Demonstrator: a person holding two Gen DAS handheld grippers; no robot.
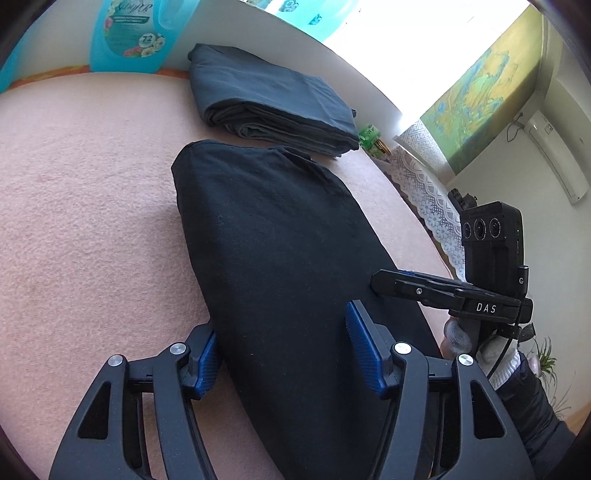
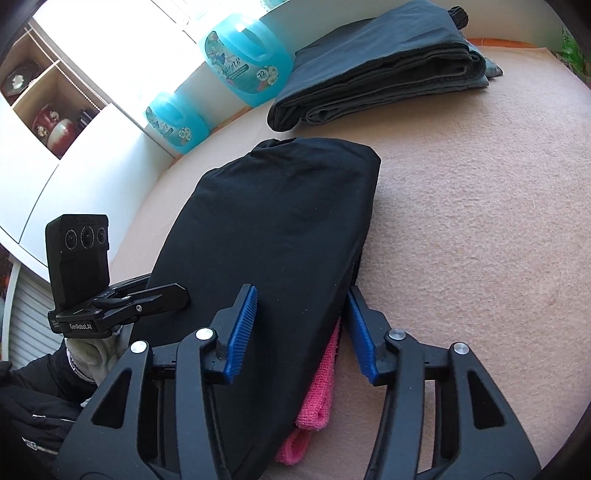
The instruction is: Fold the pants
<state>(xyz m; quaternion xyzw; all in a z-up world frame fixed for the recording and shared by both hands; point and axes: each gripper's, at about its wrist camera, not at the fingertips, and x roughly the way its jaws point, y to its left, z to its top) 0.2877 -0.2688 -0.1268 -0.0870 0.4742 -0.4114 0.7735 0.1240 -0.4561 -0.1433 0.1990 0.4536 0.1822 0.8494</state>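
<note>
Left wrist view: the left claw [image 1: 284, 343] stood partly open at the bottom of the frame, its blue pads [image 1: 364, 349] straddling the near end of the black pants [image 1: 273, 236], which lay as a long folded strip running from the lower middle toward the upper centre on the pink surface [image 1: 85, 206]. The left pad sat right at the strip's edge and the right pad stood over the cloth; whether either pressed the fabric could not be told. At the right edge, the right claw [image 1: 376, 282] reached in sideways, its tips at the strip's right border, carried by a gloved hand [image 1: 491, 354]. A folded dark grey garment [image 1: 273, 99] lay just beyond the pants at upper centre, and a blue detergent bottle [image 1: 129, 33] stood at the upper left.

Right wrist view: the right claw [image 2: 299, 314] was partly open at the bottom centre, one pad over the black pants [image 2: 280, 229] and the other just off their right edge, with no firm grip visible. A pink cloth [image 2: 317, 402] peeked out beneath the pants between the arms. The left claw [image 2: 183, 291] entered from the left, tips at the pants' left edge. The grey garment [image 2: 380, 66] lay at the upper right, near two blue bottles [image 2: 243, 59] at the upper left.
</note>
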